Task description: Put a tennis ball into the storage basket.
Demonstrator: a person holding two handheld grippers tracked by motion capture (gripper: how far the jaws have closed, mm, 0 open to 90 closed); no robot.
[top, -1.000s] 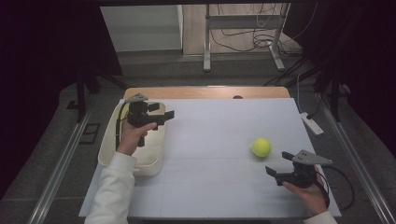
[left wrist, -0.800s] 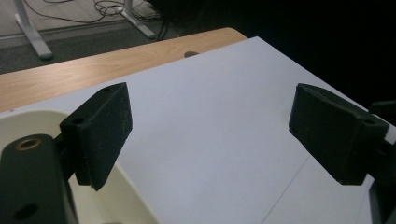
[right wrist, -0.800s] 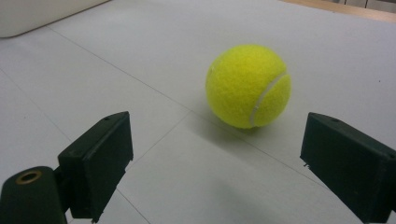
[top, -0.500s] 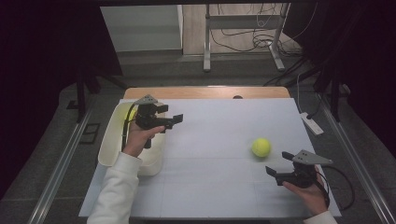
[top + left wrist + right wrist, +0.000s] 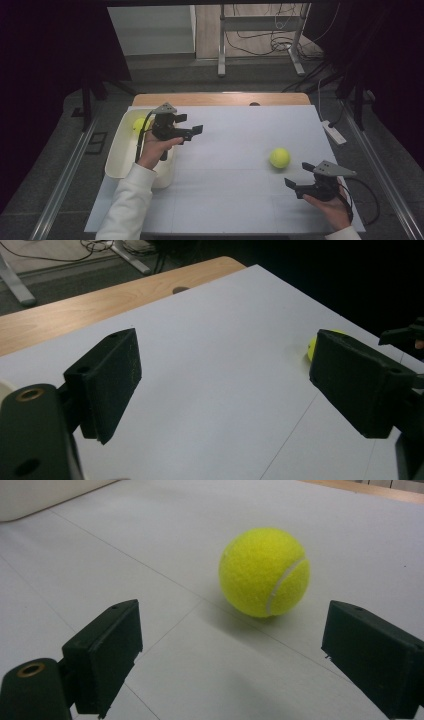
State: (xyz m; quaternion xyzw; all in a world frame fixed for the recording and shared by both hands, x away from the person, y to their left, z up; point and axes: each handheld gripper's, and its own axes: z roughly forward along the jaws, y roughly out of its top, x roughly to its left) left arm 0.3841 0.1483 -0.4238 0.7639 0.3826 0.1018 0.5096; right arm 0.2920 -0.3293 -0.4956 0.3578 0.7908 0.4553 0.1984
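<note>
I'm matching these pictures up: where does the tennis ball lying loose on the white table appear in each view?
High view: tennis ball right of centre, ahead of the right gripper.
Left gripper view: a yellow sliver at the right jaw's edge.
Right gripper view: centre, beyond open jaws.
Shared landmark: the white table.

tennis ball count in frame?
2. One tennis ball lies on the white table, just ahead of the right gripper. The other sits in the cream bin at the left, partly hidden; more may be hidden there.
</note>
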